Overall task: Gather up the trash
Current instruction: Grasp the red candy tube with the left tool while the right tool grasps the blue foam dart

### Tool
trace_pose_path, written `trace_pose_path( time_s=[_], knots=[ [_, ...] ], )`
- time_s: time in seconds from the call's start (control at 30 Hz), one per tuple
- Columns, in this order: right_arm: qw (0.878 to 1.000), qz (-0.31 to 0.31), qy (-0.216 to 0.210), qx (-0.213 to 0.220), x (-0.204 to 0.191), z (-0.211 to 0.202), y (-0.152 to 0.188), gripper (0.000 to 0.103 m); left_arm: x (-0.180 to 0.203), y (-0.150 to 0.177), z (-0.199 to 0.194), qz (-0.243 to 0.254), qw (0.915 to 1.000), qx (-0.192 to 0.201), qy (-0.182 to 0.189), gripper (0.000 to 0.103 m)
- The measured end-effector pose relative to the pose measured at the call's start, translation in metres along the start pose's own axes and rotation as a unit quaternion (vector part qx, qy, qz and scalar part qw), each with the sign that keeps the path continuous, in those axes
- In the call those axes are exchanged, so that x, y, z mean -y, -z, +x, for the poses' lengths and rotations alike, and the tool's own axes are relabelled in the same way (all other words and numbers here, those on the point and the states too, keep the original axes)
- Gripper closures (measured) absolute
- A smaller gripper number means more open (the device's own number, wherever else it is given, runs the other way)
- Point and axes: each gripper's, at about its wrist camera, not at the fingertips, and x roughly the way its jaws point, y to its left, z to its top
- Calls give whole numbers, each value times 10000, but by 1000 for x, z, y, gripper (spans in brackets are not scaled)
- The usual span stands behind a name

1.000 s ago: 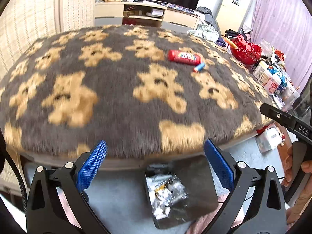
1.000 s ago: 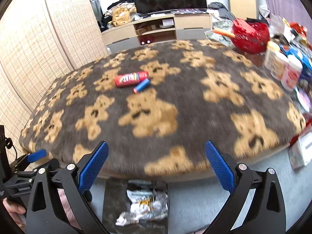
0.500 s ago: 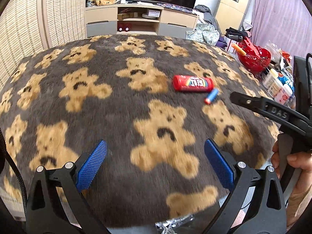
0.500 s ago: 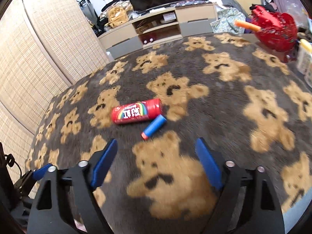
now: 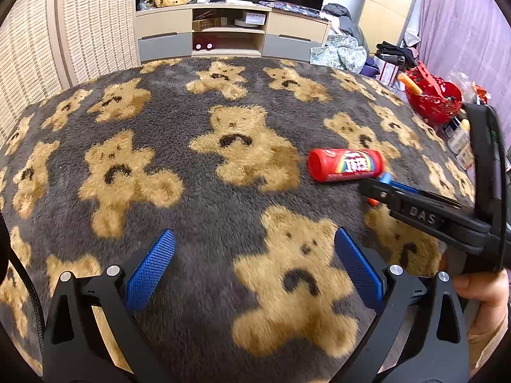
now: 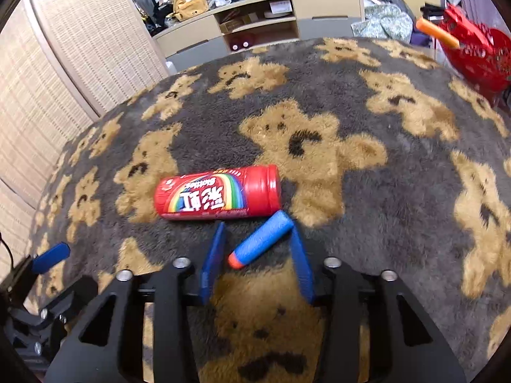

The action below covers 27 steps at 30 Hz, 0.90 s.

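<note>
Our right gripper (image 6: 255, 255) jaws are closing around the blue dart (image 6: 262, 239), not yet clamped; next we lift it. Left gripper (image 5: 252, 265) jaws stand apart, empty.

We see a grey teddy-bear rug (image 5: 198, 210) | behind it a low TV cabinet (image 5: 230, 36) | left of the cabinet woven screen panels (image 5: 92, 22) | right of it a purple curtain (image 5: 460, 28)

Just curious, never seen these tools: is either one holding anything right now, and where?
Nothing is held yet. The right gripper is closing around the blue dart, astride its middle. The left gripper is open and empty.
</note>
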Motion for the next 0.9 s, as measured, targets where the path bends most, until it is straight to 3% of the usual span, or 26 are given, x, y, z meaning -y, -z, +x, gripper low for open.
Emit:
trace_pose_path(
  time_s=[0.1, 0.2, 0.57, 0.77, 0.9],
  knots=[
    [10000, -44, 30, -22, 6, 0, -2, 84, 2, -7, 13, 50, 10000, -21, 35, 8],
    [9999, -41, 93, 69, 19, -6, -4, 89, 10, -16, 24, 203, 9997, 19, 168, 8],
    [9999, 64, 81, 120, 54, -11, -8, 89, 57, -38, 65, 982, 9945, -145, 346, 8],
    [10000, -15, 11, 57, 58, -12, -9, 89, 86, -41, 80, 1784, 9837, -50, 206, 8],
    [9998, 49, 156, 105, 69, -19, -10, 89, 97, -45, 89, 2116, 9764, -97, 416, 8]
  ],
)
